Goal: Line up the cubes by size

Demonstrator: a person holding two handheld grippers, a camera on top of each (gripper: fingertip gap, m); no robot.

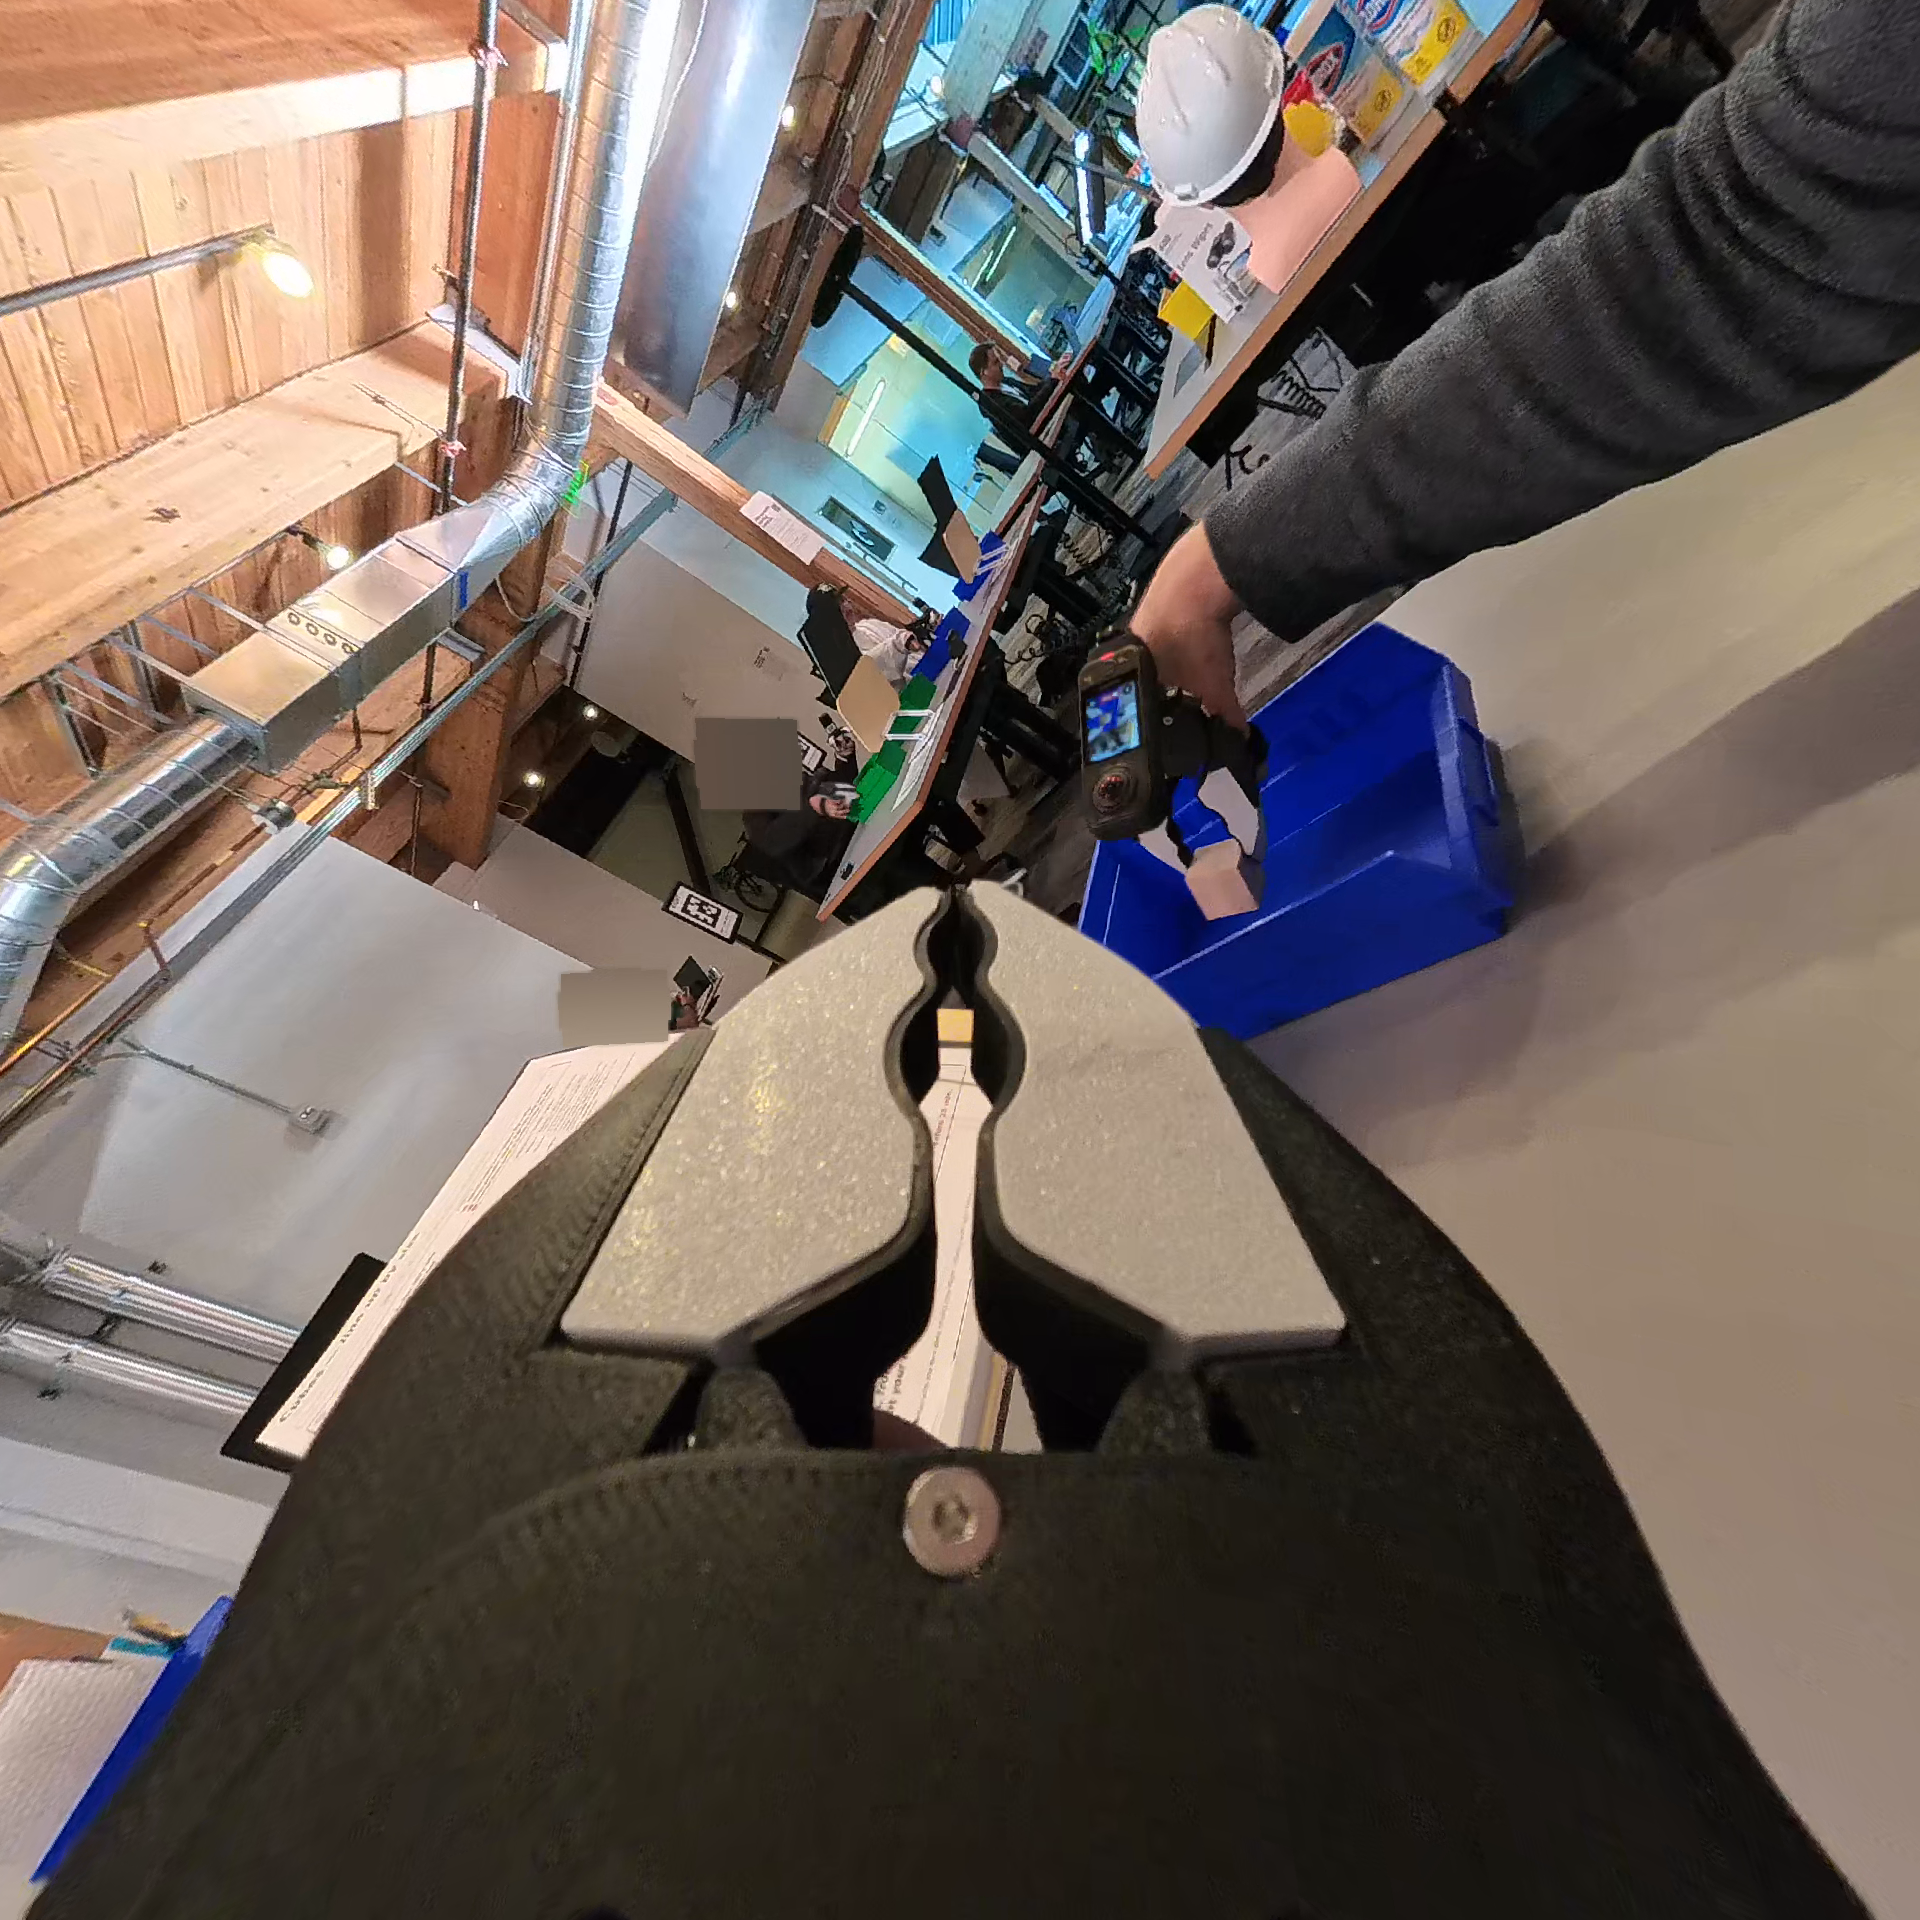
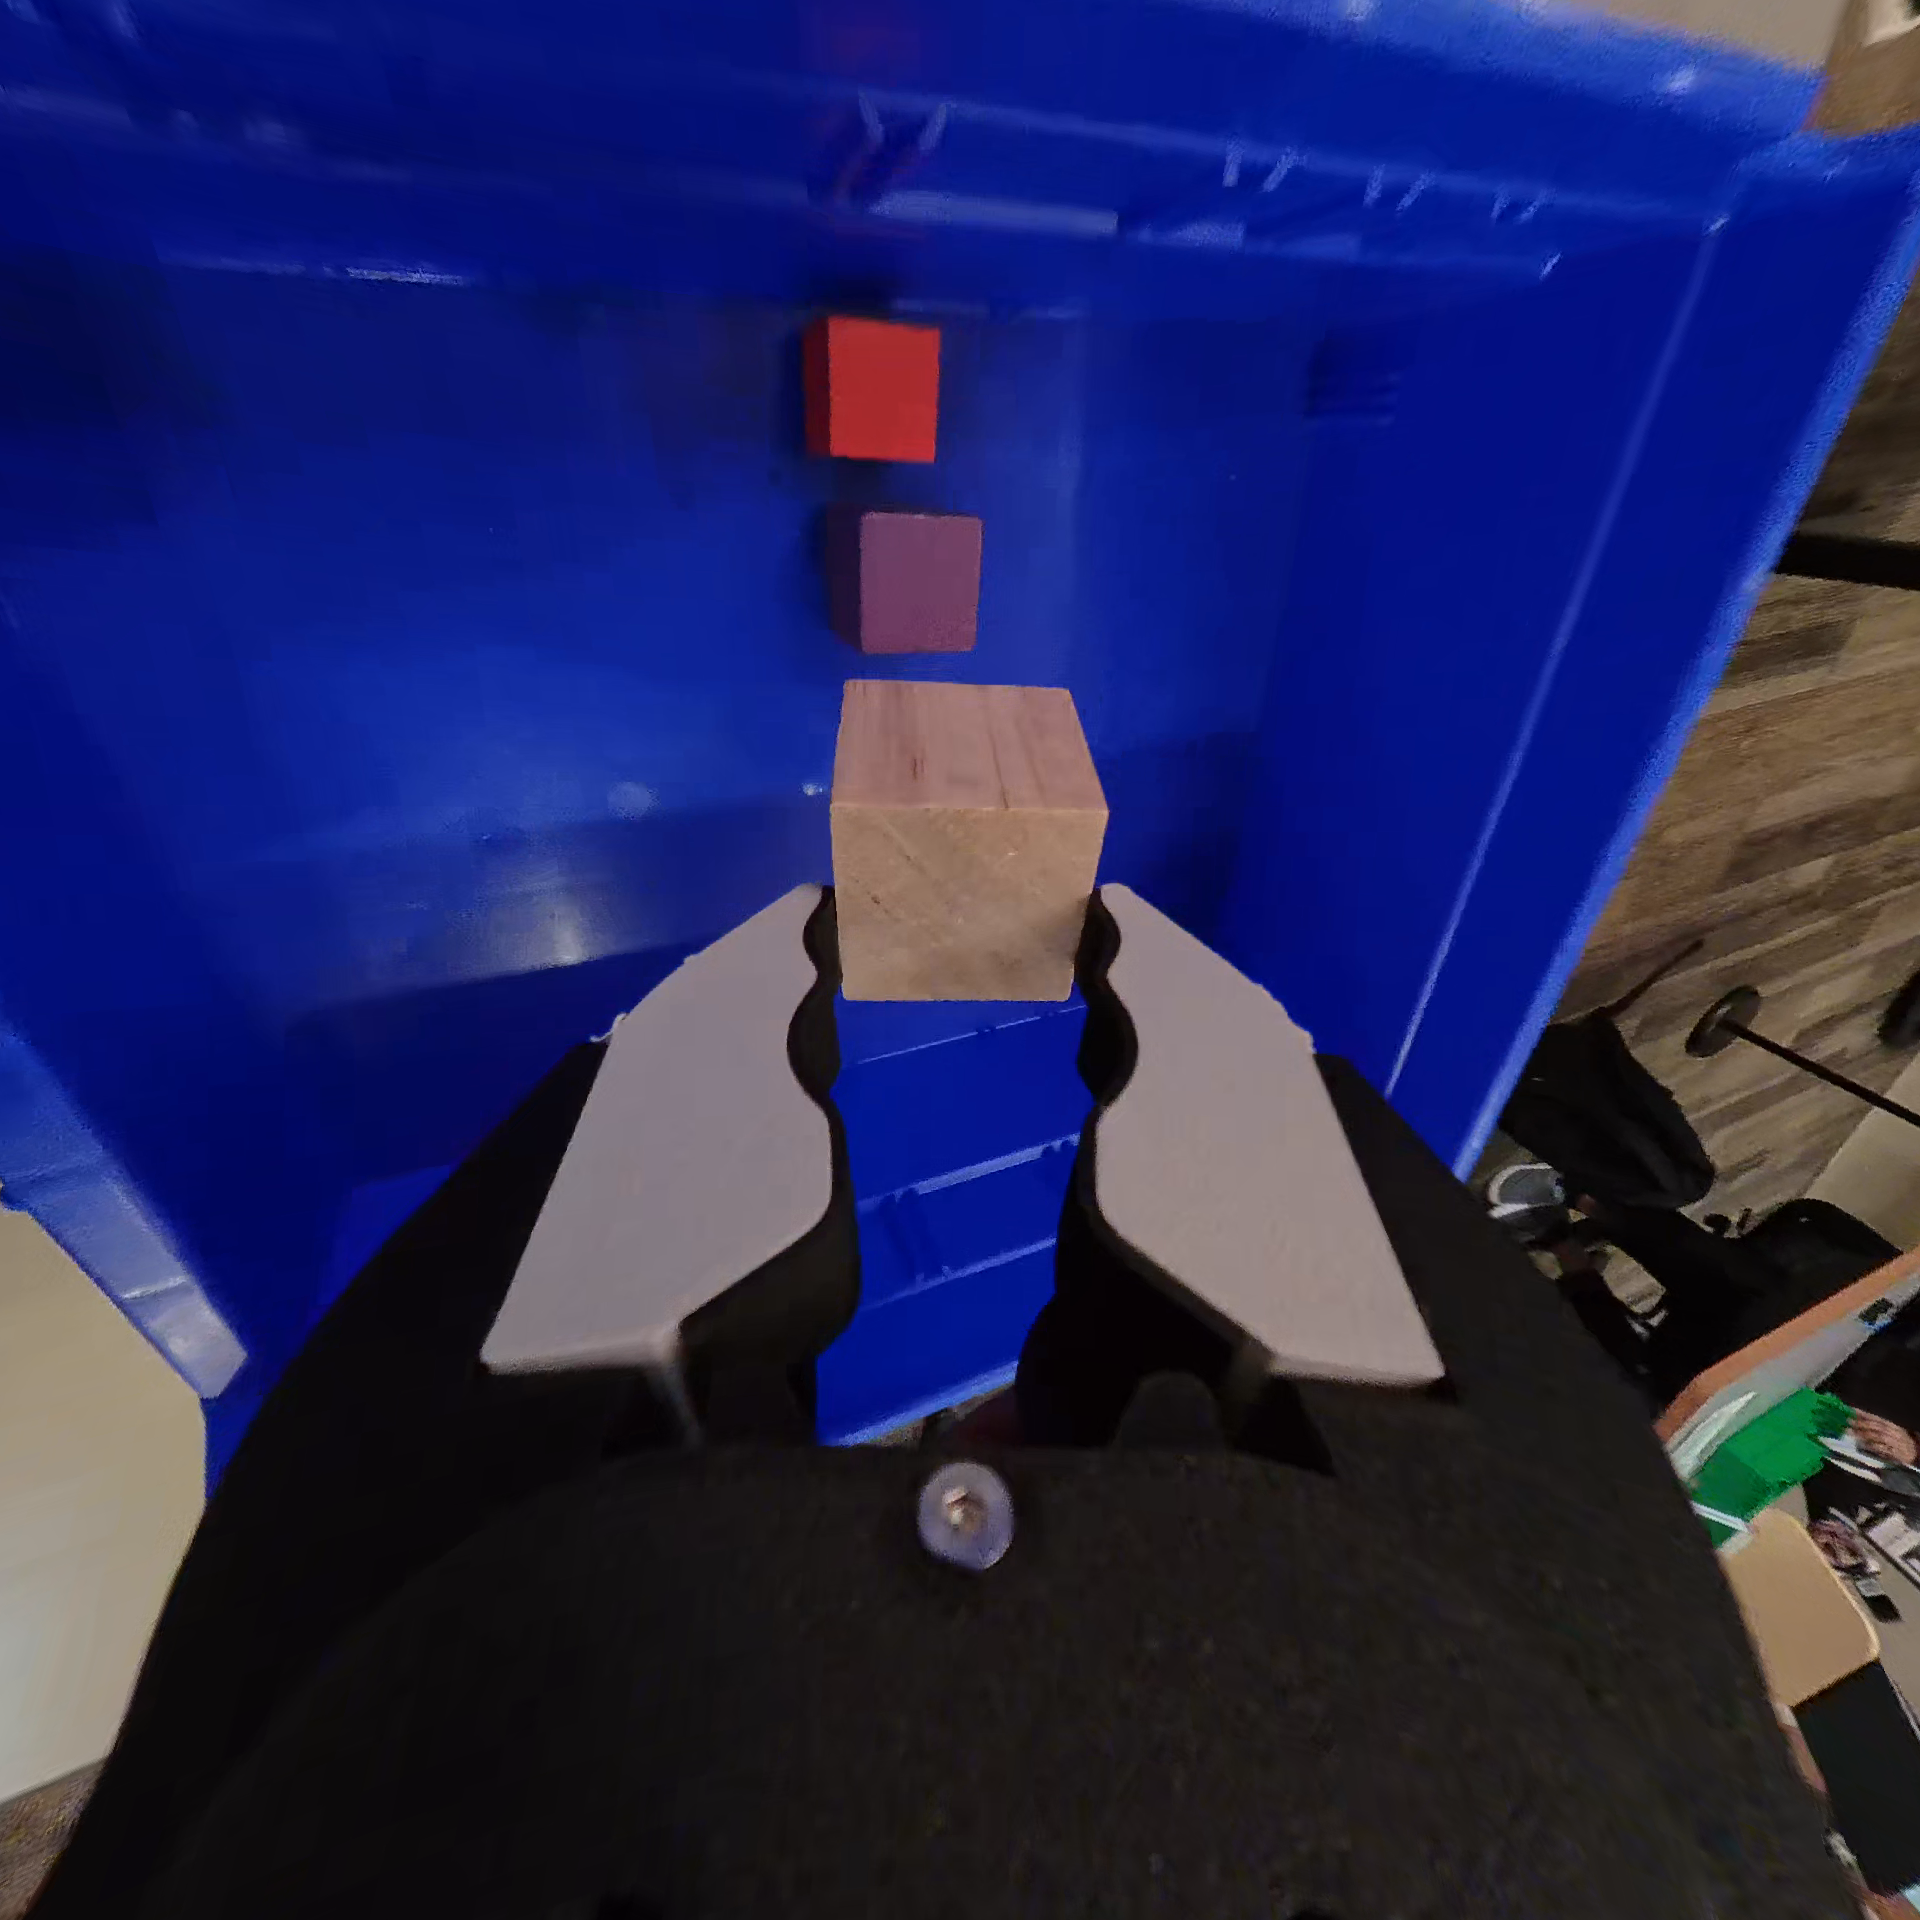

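Your right gripper (image 2: 961, 920) grips a plain wooden cube (image 2: 966, 842), both pads pressed against its sides at the near lower edge, and holds it over the inside of a blue bin (image 2: 416, 623). Two smaller cubes lie on the bin floor past it, in a line running away from the fingertips: a purple cube (image 2: 914, 582) just beyond the wooden one, then a red cube (image 2: 878, 390) farther on, with a gap between them. The purple and red cubes look close in size (which is larger cannot be told), and both are clearly smaller than the wooden one. Your left gripper (image 1: 954, 904) is closed, its fingertips meeting with nothing between them; it is tilted steeply, so the room appears turned on its side. Through the gap between the closed fingers a sheet of paper (image 1: 499, 1174) on a dark clipboard shows on the grey table (image 1: 1662, 1143). From this left view your other hand (image 1: 1184, 623), in a grey sleeve (image 1: 1558, 364), holds the right gripper over the blue bin, the wooden cube visible at its tips. Farther back there is a workbench with a white hard hat (image 1: 1210, 99) on it.
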